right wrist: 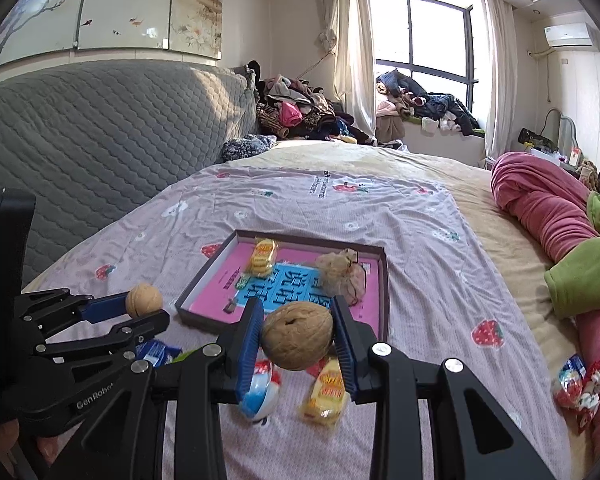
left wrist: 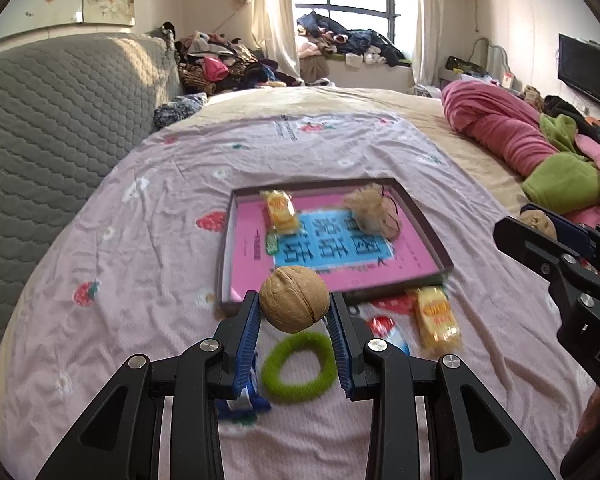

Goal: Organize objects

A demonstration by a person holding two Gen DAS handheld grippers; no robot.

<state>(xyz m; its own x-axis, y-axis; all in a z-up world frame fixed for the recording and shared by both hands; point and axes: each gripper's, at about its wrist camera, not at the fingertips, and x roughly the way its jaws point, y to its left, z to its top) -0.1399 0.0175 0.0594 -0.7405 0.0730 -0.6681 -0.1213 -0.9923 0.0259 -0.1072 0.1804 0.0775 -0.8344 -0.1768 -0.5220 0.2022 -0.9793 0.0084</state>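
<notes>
My left gripper is shut on a walnut, held above the bed just in front of the shallow box tray. My right gripper is shut on a second walnut, also in front of the tray. The tray has a pink and blue printed bottom and holds a yellow snack packet and a beige cloth pouch. Each gripper shows in the other's view: the right gripper and the left gripper.
On the lilac sheet in front of the tray lie a green hair ring, a yellow snack packet, a blue wrapper and a red-white-blue packet. Pink and green blankets lie right; a grey headboard stands left.
</notes>
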